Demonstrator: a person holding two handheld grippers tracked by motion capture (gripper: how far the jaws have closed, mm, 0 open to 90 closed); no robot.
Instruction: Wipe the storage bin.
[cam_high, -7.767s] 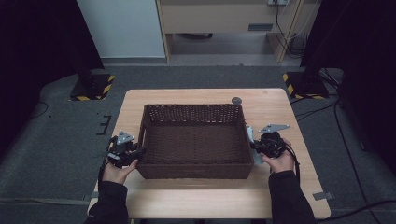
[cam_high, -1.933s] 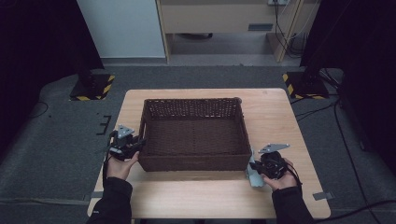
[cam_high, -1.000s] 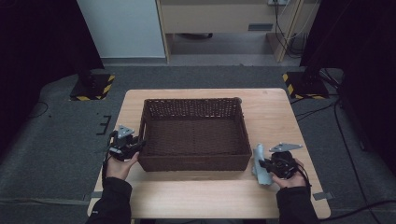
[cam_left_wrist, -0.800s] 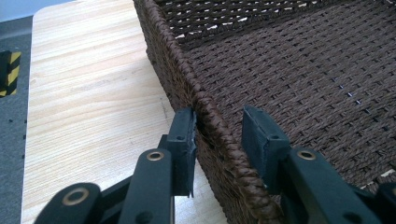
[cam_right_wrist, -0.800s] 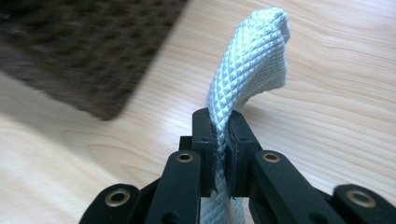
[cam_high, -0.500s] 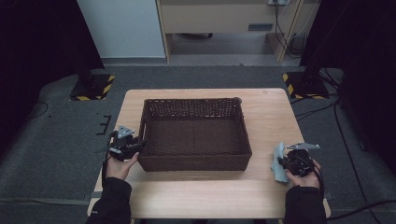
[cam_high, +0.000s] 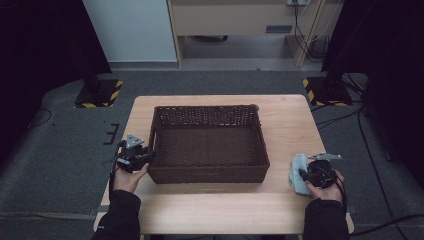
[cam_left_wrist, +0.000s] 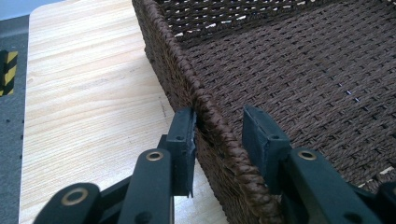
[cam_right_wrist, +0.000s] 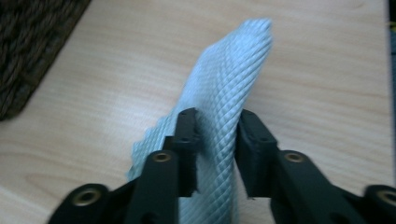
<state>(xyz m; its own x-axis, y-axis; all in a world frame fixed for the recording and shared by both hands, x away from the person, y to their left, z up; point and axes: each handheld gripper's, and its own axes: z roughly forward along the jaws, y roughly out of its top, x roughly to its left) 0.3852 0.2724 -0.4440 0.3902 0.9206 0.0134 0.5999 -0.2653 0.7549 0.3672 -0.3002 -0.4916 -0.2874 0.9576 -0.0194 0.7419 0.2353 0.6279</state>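
At the lower left of the high view, the left gripper (cam_high: 148, 157) is straddling the left wall of the empty woven basket (cam_high: 208, 174), which is sitting mid-frame on the wooden counter (cam_high: 215, 210). In the left gripper view, that gripper's (cam_left_wrist: 219, 135) 2 jaws are standing on either side of the braided rim of the basket (cam_left_wrist: 219, 135): the left jaw is touching the outer face, while a sliver of gap is showing at the right jaw, so whether they are truly clamping cannot be told.

At the lower right of the high view, well apart from the basket, the right gripper (cam_high: 302, 174) is hovering low over a pale blue cloth (cam_high: 298, 172) lying on the counter near its right edge. In the right gripper view, the right gripper (cam_right_wrist: 217, 140) is letting go: its jaws have just been opening, and a raised fold of the cloth (cam_right_wrist: 229, 93) is standing between them, brushing the left jaw and clear of the right, its far end reaching toward the upper right of the frame.

The step in hand appears to be setting the cloth down beside the basket. Doing it well likely means spreading the jaws fully before lifting, then drawing straight back, so the textured weave is not snagging and dragging. The left gripper is best holding steady so the basket is not shifting.
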